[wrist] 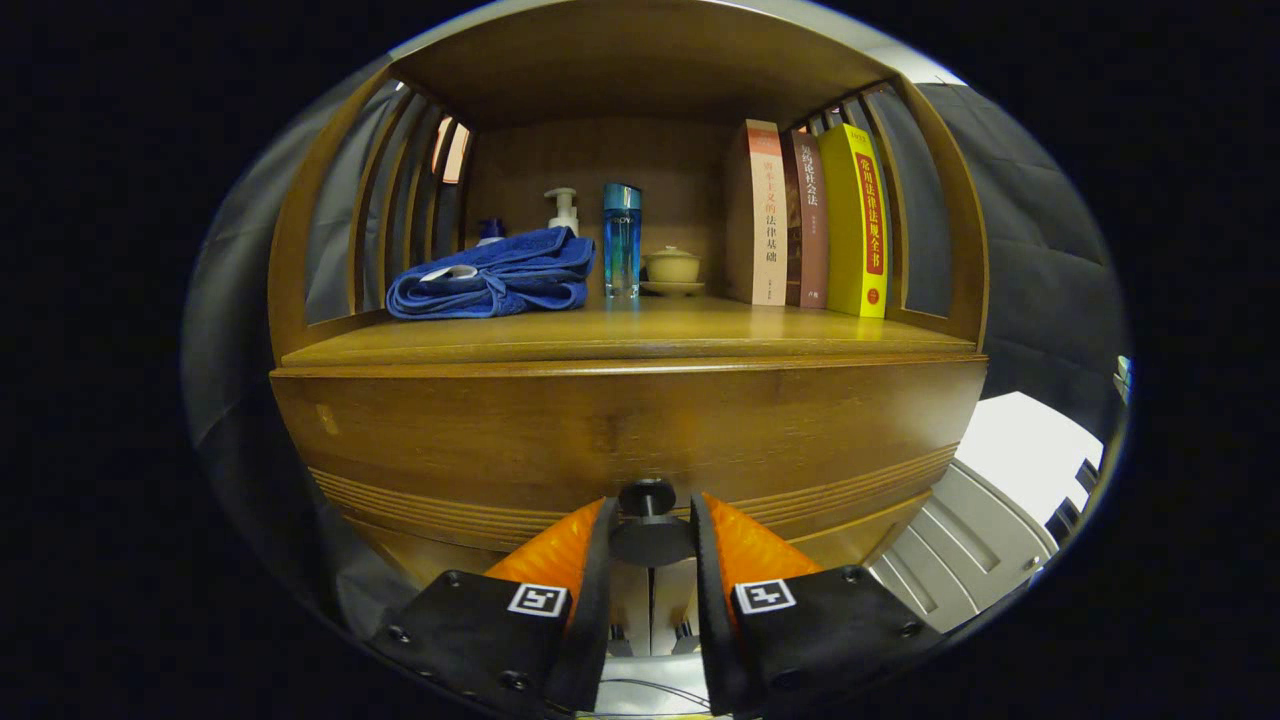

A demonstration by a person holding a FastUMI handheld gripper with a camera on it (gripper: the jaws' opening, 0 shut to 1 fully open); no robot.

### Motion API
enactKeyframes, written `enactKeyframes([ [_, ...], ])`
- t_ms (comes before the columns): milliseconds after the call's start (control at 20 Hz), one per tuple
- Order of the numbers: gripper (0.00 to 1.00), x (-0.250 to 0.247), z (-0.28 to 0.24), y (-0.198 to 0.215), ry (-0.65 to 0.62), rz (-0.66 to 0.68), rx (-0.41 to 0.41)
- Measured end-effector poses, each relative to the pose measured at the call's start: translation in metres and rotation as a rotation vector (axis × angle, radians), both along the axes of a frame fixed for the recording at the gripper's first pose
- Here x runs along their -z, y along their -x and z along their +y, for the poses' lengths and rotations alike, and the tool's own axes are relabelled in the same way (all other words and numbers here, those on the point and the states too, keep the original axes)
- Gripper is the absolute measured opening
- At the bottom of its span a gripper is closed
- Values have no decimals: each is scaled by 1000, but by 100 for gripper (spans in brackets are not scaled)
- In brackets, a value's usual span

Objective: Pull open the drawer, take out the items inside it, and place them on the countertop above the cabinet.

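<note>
A wooden cabinet stands right in front of me, and its drawer front (620, 430) spans the space below the countertop (640, 338). A dark round drawer knob (649, 520) sticks out from the lower middle of the drawer front. My gripper (650, 530) holds that knob between its two orange fingers (560, 555), one pressing on each side. The drawer's inside is hidden behind its front.
On the countertop lie a folded blue towel (500, 275), a white pump bottle (563, 210), a blue glass bottle (621, 240) and a beige lidded cup on a saucer (671, 268). Three books (815, 222) stand at the right. Slatted side walls and a top board enclose the shelf.
</note>
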State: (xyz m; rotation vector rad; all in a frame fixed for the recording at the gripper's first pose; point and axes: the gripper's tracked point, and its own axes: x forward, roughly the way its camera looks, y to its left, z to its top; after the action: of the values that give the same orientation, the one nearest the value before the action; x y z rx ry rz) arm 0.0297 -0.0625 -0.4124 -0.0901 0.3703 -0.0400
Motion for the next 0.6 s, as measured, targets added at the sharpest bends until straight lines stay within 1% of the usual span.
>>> enactKeyframes([
  [150, 44, 0, -1, 7, 4, 8, -7],
  [300, 44, -3, -1, 17, -9, 3, -8],
  [600, 44, -8, -2, 39, 2, 14, -16],
])
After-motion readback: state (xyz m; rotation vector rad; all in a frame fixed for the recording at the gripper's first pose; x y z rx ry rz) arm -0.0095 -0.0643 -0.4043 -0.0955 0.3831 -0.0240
